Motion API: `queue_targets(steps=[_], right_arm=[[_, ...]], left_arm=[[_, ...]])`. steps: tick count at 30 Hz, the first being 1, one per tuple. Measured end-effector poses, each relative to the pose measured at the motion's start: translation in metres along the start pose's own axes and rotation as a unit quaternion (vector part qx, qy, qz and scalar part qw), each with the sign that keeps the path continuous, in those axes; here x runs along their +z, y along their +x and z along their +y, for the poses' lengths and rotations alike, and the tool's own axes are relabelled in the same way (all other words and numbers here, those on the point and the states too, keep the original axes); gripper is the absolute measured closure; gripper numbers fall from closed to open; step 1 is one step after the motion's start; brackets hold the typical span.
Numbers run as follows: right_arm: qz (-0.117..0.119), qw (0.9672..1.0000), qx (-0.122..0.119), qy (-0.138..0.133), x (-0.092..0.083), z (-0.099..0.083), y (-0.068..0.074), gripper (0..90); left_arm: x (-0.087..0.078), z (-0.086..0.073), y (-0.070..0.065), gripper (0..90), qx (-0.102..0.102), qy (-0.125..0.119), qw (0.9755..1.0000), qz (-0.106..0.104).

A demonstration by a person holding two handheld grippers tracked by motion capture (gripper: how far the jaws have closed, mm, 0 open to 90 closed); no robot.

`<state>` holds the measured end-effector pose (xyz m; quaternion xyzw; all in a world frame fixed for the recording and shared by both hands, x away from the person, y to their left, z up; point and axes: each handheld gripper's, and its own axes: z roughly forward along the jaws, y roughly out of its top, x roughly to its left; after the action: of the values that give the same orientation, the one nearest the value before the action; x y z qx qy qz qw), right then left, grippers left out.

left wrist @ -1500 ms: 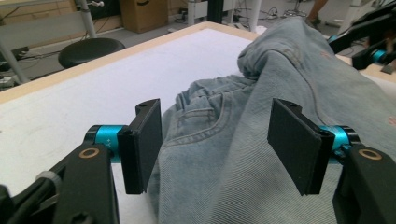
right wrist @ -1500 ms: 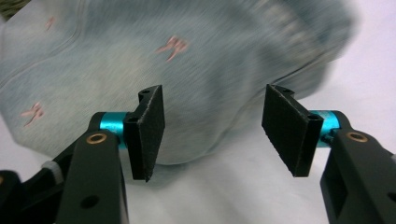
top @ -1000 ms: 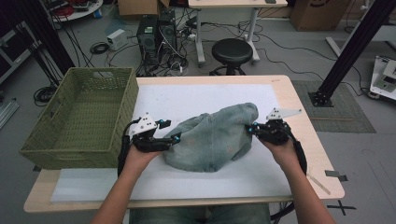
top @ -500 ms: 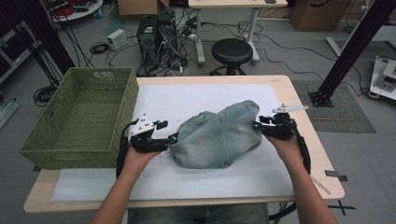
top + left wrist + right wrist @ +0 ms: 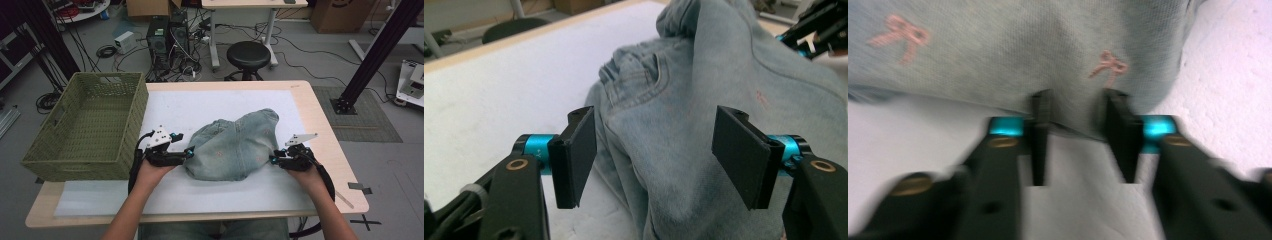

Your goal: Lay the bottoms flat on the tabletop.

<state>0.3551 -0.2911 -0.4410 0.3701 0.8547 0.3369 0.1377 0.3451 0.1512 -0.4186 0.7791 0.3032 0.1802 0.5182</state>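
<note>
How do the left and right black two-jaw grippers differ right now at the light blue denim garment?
The left gripper has its jaws spread wide around a fold of the light blue denim garment, pads clear of the cloth. The right gripper has a much narrower gap and has just been closing, with the garment's edge between its jaws. Both sit low on the white table cover, at opposite sides of the garment.

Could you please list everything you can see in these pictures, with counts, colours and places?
Jeans: one, light blue denim with small pink bows, crumpled mid-table.
Basket: one, green woven, on the table's left end.
Mat: one, white, covering the tabletop.
Table: one, light wood.
Stool: one, black, on the floor beyond the table.
Computer tower: one, black, on the floor among cables.
Left claw: black jaws open around a denim fold.
Right claw: black jaws just closing at the jeans' right edge, narrow gap.
</note>
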Motion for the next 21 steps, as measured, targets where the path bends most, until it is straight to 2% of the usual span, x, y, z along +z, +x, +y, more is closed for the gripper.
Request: queue_targets(steps=[1, 2, 4, 6, 9, 10, 11, 13, 16, 19, 21], right_arm=[[-0.001, 1.0, 0.001, -0.001, -0.002, 0.0, -0.002, 84.0], [-0.003, 1.0, 0.003, -0.003, -0.004, 0.001, -0.003, 87.4], [-0.002, 0.9999, 0.007, -0.016, -0.009, 0.001, -0.005, 89.1], [-0.007, 0.9997, 0.004, -0.023, -0.013, 0.001, -0.005, 89.5], [-0.012, 0.9995, -0.007, -0.028, -0.016, 0.002, -0.004, 90.0], [-0.013, 0.9992, -0.012, -0.034, -0.018, 0.004, -0.003, 90.0], [-0.016, 0.999, -0.015, -0.039, -0.019, 0.005, -0.003, 90.0], [-0.02, 0.9981, -0.017, -0.056, -0.026, 0.007, -0.003, 90.0], [-0.023, 0.9956, -0.019, -0.089, -0.041, 0.012, -0.003, 90.0], [-0.03, 0.9923, -0.028, -0.117, -0.057, 0.019, -0.001, 90.0], [-0.033, 0.9898, -0.034, -0.134, -0.068, 0.025, 0.001, 90.0]], left_arm=[[0.002, -0.001, -0.001, 34.4, -0.001, 0.004, 1.0, -0.001], [0.004, -0.003, -0.001, 34.4, -0.001, 0.014, 0.9999, -0.004], [0.008, -0.006, -0.002, 37.6, -0.001, 0.027, 0.9995, -0.015], [0.013, -0.01, -0.006, 47.9, 0.013, 0.045, 0.9985, -0.029], [0.021, -0.013, -0.013, 65.7, 0.037, 0.076, 0.9959, -0.033], [0.023, -0.014, -0.014, 72.6, 0.041, 0.079, 0.9955, -0.034], [0.024, -0.014, -0.016, 75.8, 0.045, 0.081, 0.9952, -0.032], [0.023, -0.013, -0.015, 81.3, 0.045, 0.079, 0.9953, -0.032], [0.017, -0.007, -0.011, 83.3, 0.039, 0.062, 0.9967, -0.035], [0.005, 0.002, -0.007, 83.7, 0.033, 0.03, 0.9986, -0.027], [-0.002, 0.008, -0.005, 83.8, 0.033, 0.011, 0.999, -0.027]])
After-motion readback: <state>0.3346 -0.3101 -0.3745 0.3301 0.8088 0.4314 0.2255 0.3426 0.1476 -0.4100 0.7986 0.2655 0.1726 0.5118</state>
